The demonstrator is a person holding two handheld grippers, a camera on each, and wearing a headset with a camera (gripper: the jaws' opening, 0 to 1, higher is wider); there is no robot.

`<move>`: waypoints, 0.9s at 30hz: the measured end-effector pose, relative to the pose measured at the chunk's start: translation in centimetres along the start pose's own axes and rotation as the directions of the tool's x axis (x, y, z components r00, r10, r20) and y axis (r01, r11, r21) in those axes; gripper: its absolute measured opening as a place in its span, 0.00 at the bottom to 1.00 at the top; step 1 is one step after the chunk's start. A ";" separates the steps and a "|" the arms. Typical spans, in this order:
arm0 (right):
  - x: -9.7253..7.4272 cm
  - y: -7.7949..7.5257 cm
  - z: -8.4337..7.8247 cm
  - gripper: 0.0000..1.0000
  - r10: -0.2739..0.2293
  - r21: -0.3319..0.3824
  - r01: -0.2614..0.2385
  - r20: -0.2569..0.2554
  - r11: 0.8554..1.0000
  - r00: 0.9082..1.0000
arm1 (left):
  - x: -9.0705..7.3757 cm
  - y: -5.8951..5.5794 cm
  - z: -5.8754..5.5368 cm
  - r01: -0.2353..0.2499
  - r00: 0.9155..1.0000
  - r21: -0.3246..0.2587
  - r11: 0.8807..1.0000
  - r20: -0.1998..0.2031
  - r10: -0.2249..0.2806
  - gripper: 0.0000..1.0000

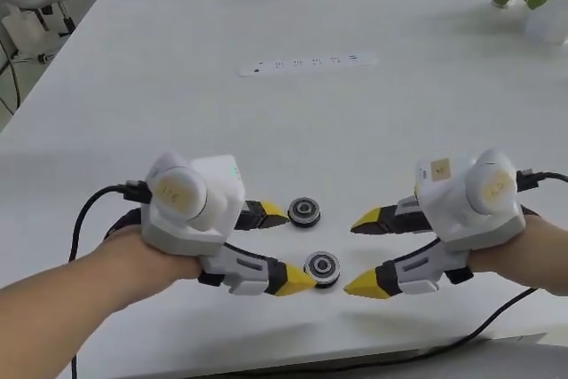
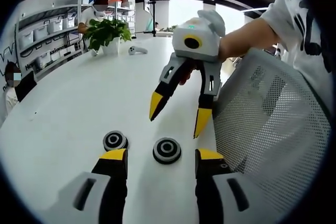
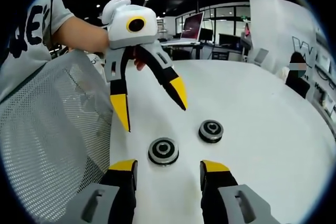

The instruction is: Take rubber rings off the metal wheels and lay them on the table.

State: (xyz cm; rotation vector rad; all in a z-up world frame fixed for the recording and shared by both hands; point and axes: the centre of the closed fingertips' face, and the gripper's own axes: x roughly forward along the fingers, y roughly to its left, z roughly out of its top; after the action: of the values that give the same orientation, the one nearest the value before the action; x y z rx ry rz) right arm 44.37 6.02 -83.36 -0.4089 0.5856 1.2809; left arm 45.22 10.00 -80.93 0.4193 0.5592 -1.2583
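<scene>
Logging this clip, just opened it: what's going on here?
A person holds the left gripper and right gripper facing each other over the table, both with jaws open. The near wheel lies between their tips, the far wheel just beyond. Neither is gripped, and the black rubber rings look to be still on both.

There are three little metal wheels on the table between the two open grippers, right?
No, two wheels, not three. The head view shows the near wheel and the far wheel on the table between the open left gripper and right gripper.
</scene>
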 end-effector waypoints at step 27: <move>0.8 0.4 -0.2 0.37 0.022 -0.001 -0.022 0.003 1.000 1.000 | 2.4 -1.3 -0.7 0.061 0.997 0.017 0.998 -0.037 -0.061 0.27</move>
State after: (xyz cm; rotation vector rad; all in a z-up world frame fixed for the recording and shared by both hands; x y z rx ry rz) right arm 44.04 6.60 -83.99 -0.4023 0.5887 1.3021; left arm 44.36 8.22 -82.95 0.4439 0.5951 -1.3175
